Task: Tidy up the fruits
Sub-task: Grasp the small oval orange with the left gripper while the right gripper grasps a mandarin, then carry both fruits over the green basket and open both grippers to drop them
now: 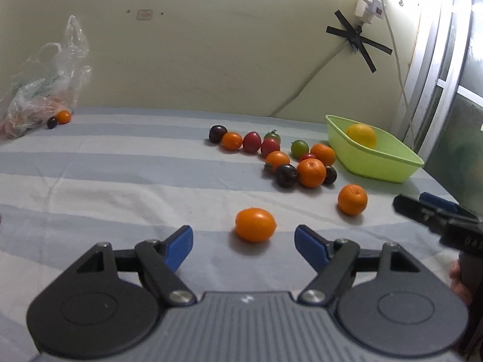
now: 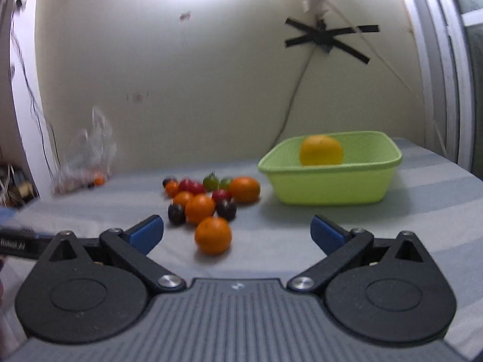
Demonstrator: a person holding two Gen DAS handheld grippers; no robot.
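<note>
Both grippers lining up on loose oranges, nothing held yet.
Striped cloth (image 1: 90,163) carries green basket (image 2: 329,187) with one yellow fruit (image 2: 321,150); fruit pile (image 1: 280,157) beside it. Left gripper (image 1: 244,239) spread, oval orange fruit (image 1: 255,224) just ahead; right gripper (image 2: 237,230) spread wide, round orange (image 2: 213,235) ahead. Next probably: advance, close, carry to basket.

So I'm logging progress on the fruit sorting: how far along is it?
Barely started. Done: one yellow-orange fruit sits in the green basket. In hand: nothing; the left claw is open around an orange oval fruit without touching it, and the right claw is open near a mandarin. Left: the cluster of mixed fruit on the striped cloth.
</note>
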